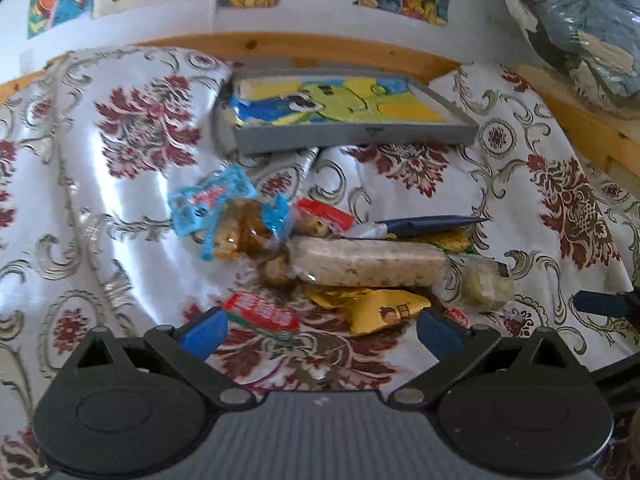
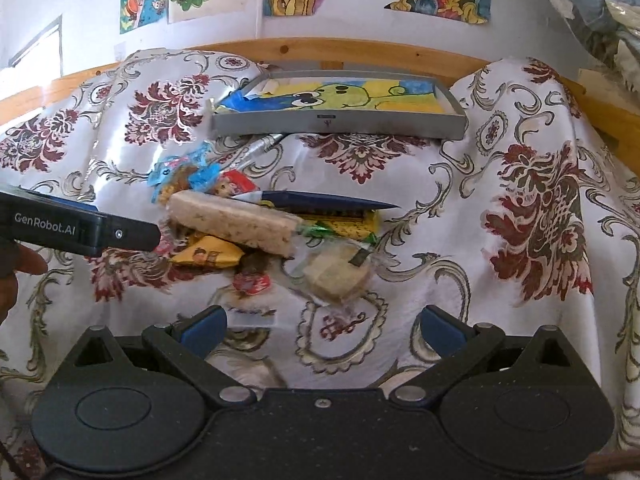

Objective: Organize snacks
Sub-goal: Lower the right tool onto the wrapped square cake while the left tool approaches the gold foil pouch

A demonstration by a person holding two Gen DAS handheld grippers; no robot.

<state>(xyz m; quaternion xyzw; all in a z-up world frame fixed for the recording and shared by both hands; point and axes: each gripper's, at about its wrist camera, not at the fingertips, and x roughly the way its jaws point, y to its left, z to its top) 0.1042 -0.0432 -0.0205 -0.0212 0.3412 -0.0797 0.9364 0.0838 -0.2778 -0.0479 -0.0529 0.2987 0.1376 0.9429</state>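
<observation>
A heap of snacks lies mid-table on the floral cloth. It holds a long pale rice-cake pack (image 1: 370,266) (image 2: 236,224), a yellow packet (image 1: 384,310) (image 2: 210,258), a red wrapper (image 1: 262,314), a blue-and-clear bag (image 1: 224,216) (image 2: 180,178), a dark blue pouch (image 1: 428,224) (image 2: 320,200) and a round pale cookie pack (image 1: 486,284) (image 2: 338,276). Behind the heap sits a grey tray (image 1: 360,136) (image 2: 340,124) with a colourful drawing inside. My left gripper (image 1: 320,330) is open just before the heap. My right gripper (image 2: 322,326) is open too, short of the cookie pack.
A wooden rail (image 1: 320,46) (image 2: 340,50) runs behind the cloth, with drawings on the wall above. A bundle in plastic (image 1: 580,24) lies on the right. The left gripper's body (image 2: 80,228) and a hand (image 2: 16,276) enter the right wrist view from the left.
</observation>
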